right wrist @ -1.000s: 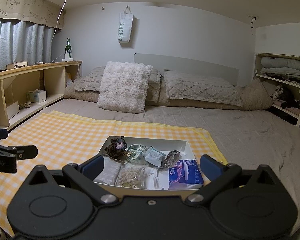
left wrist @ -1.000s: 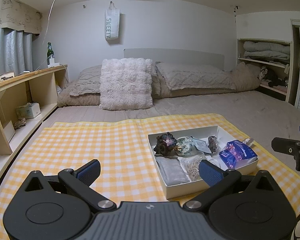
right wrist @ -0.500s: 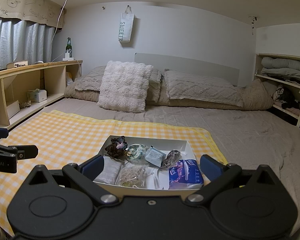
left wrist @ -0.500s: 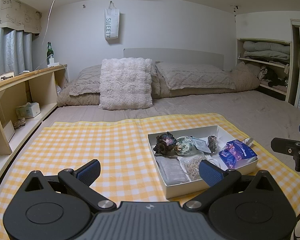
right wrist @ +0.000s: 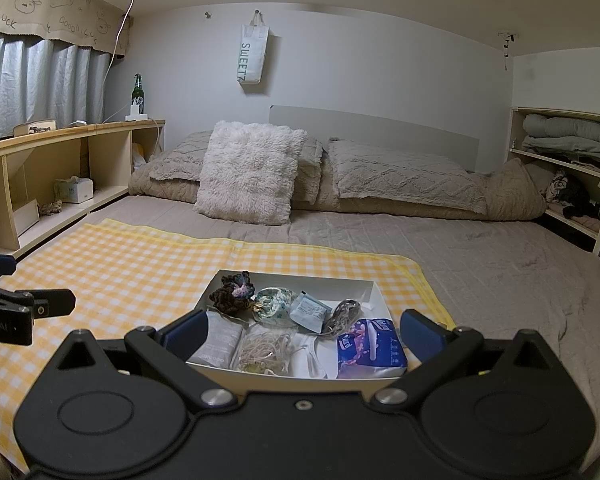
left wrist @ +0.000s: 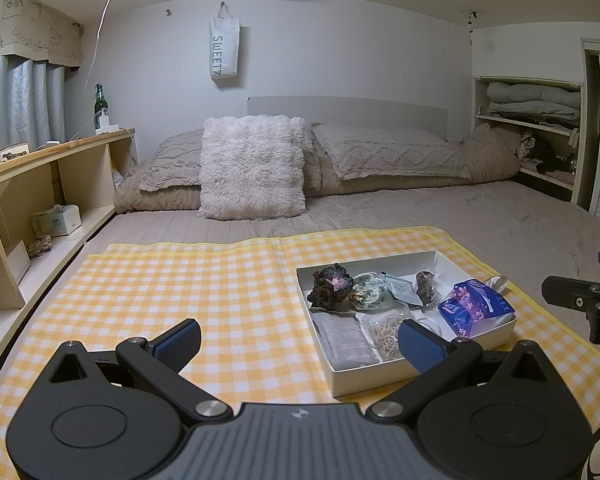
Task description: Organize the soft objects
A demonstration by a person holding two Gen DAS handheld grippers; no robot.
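A white shallow box (left wrist: 384,374) (right wrist: 374,288) sits on the yellow checked cloth (left wrist: 180,292) (right wrist: 120,260) on the bed. It holds a dark crocheted scrunchie (left wrist: 330,286) (right wrist: 233,293), a green patterned scrunchie (left wrist: 370,286) (right wrist: 274,300), a blue tissue pack (left wrist: 474,306) (right wrist: 370,348), a grey sachet (left wrist: 346,340) (right wrist: 218,340), a bag of rubber bands (left wrist: 384,332) (right wrist: 264,350) and small packets. My left gripper (left wrist: 298,344) is open and empty, hovering left of the box. My right gripper (right wrist: 298,330) is open and empty, just in front of the box's near edge.
A fluffy white cushion (left wrist: 254,168) and beige pillows (left wrist: 392,152) lie at the head of the bed. A wooden shelf (left wrist: 40,184) with a tissue box runs along the left. Shelves with folded bedding (left wrist: 534,100) stand at the right.
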